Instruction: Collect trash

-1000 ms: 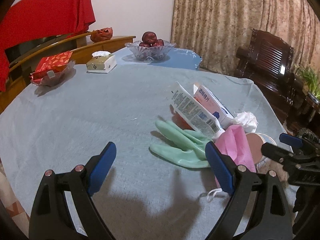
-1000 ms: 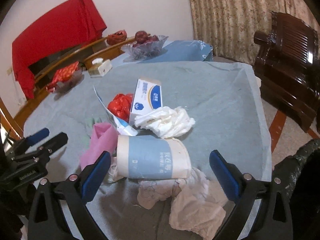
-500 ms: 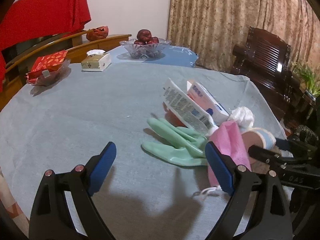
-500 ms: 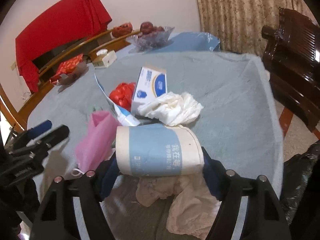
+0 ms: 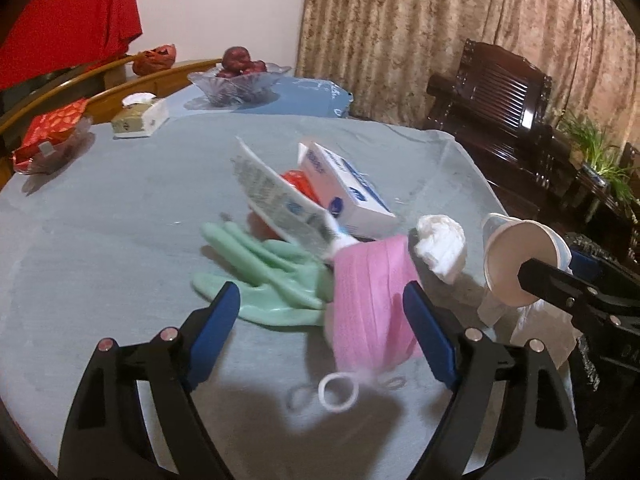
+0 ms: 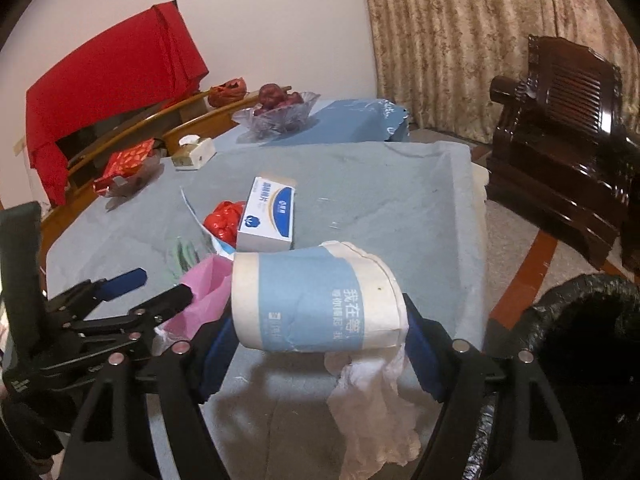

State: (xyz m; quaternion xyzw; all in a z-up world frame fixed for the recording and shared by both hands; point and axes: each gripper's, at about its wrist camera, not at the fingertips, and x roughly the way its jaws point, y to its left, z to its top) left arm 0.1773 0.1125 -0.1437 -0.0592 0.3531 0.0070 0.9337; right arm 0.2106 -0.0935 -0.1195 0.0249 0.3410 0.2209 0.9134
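Observation:
My right gripper [image 6: 312,336] is shut on a blue-and-white paper cup [image 6: 308,300] and holds it above the table; a crumpled tissue [image 6: 372,404] hangs under it. The cup also shows in the left wrist view [image 5: 520,260]. My left gripper [image 5: 320,320] is open over a pink face mask [image 5: 372,296] and a green rubber glove [image 5: 264,276]. Behind them lie a printed wrapper [image 5: 280,200], a white-and-blue box [image 5: 344,192], a red bag [image 6: 224,220] and a white tissue wad [image 5: 440,248].
A black trash bag [image 6: 580,360] gapes at the lower right, off the table's edge. At the far side stand a fruit bowl [image 5: 236,80], a tissue box [image 5: 140,116] and a red snack pack [image 5: 52,132]. A dark wooden chair [image 6: 560,152] stands right of the table.
My right gripper closed on the paper cup and lifted it off the table with a tissue trailing. My left gripper moved right and forward over the pink mask.

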